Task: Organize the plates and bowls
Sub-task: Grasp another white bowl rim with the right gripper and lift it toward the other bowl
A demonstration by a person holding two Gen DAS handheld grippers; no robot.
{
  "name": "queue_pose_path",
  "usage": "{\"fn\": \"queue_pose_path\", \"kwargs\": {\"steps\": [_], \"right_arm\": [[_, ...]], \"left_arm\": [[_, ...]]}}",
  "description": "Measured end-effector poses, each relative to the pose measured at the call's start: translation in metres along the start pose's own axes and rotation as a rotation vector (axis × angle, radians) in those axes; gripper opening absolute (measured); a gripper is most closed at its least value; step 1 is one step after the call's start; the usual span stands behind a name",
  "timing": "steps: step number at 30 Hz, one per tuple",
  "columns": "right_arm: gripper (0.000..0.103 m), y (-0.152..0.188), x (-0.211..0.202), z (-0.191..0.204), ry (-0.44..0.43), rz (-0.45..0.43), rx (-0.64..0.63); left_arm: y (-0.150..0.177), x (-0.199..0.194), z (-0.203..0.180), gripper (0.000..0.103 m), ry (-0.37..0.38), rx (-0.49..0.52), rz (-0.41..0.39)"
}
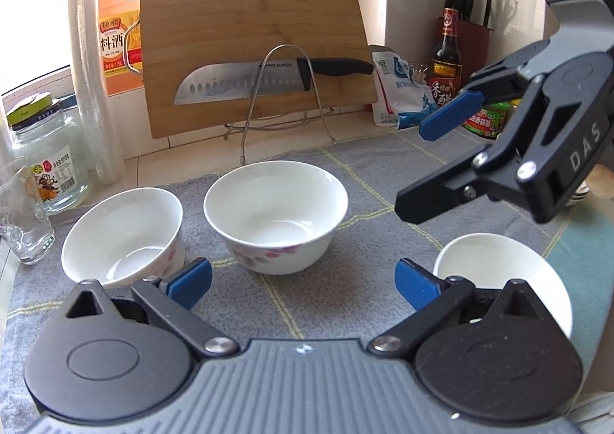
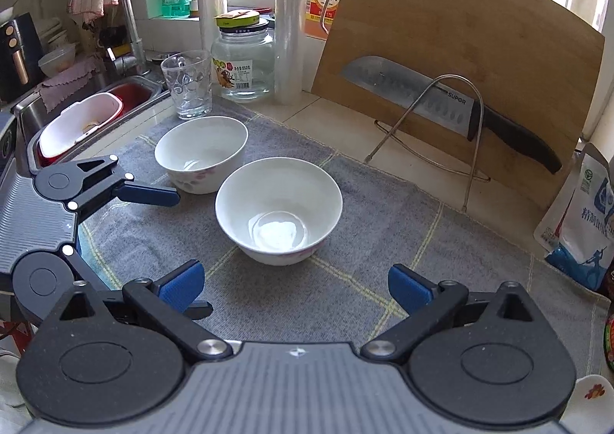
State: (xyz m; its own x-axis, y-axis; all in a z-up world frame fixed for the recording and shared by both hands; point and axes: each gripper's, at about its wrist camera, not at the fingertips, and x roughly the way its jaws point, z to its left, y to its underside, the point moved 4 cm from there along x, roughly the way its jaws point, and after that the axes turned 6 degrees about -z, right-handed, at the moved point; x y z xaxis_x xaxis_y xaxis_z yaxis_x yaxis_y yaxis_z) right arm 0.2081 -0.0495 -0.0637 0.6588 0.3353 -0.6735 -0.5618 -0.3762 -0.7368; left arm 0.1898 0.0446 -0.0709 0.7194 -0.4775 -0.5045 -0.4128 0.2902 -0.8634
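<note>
Three white bowls stand on a grey checked cloth point(image 1: 368, 180). The middle bowl point(image 1: 276, 211) point(image 2: 278, 211) has pink flowers and sits just ahead of both grippers. A second bowl point(image 1: 122, 238) point(image 2: 201, 152) stands to its left, and a third bowl point(image 1: 499, 273) lies close by my left gripper's right finger. My left gripper point(image 1: 303, 284) point(image 2: 190, 253) is open with nothing between its blue pads. My right gripper point(image 2: 295, 286) point(image 1: 426, 165) is also open and empty, hovering above the cloth to the right of the middle bowl.
A wooden cutting board point(image 1: 253, 46) leans at the back, with a knife point(image 1: 268, 79) on a wire rack in front. A drinking glass point(image 2: 188, 84), a jar point(image 2: 243, 63), bottles and a salt bag point(image 2: 583, 219) ring the cloth. The sink point(image 2: 88, 115) lies left.
</note>
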Motion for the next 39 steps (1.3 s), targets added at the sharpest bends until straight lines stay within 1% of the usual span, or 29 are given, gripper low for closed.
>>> {"fn": "queue_pose_path", "kwargs": {"steps": [2,6,13,18,21,23,26,30,35,36,38,39], "right_arm": [[0.103,-0.004,0.007,-0.003,-0.015,0.004,-0.005],[0.103,-0.011,0.021,-0.007,-0.077,0.009,-0.007],[0.103,-0.02,0.049,-0.009,-0.111,0.036,-0.036],[0.101,-0.027,0.067,-0.013,-0.133,0.05,-0.03],[0.096,-0.029,0.077,-0.016,-0.147,0.06,-0.019],[0.088,-0.03,0.083,-0.018,-0.155,0.072,-0.013],[0.08,-0.029,0.091,-0.02,-0.162,0.089,-0.009],[0.078,-0.029,0.099,-0.025,-0.179,0.099,0.013],[0.071,-0.031,0.106,-0.029,-0.199,0.106,0.034],[0.071,-0.032,0.107,-0.029,-0.204,0.106,0.037],[0.066,-0.033,0.109,-0.029,-0.213,0.109,0.037],[0.065,-0.034,0.109,-0.029,-0.213,0.111,0.034]], "left_arm": [[-0.001,0.007,0.002,0.101,-0.01,0.002,0.003],[-0.001,0.019,0.004,0.101,-0.017,0.0,0.016],[0.0,0.032,0.002,0.101,-0.016,-0.006,0.029],[-0.004,0.039,0.003,0.1,-0.016,-0.007,0.029],[-0.005,0.043,0.004,0.099,-0.025,-0.015,0.029],[-0.005,0.043,0.005,0.099,-0.028,-0.017,0.028],[-0.005,0.044,0.007,0.098,-0.025,-0.022,0.026],[-0.005,0.046,0.008,0.098,-0.026,-0.026,0.027],[-0.005,0.044,0.009,0.098,-0.03,-0.04,0.015],[-0.005,0.044,0.01,0.097,-0.03,-0.046,0.012],[-0.005,0.044,0.01,0.096,-0.035,-0.05,0.011],[-0.005,0.044,0.01,0.095,-0.039,-0.049,0.011]]}}
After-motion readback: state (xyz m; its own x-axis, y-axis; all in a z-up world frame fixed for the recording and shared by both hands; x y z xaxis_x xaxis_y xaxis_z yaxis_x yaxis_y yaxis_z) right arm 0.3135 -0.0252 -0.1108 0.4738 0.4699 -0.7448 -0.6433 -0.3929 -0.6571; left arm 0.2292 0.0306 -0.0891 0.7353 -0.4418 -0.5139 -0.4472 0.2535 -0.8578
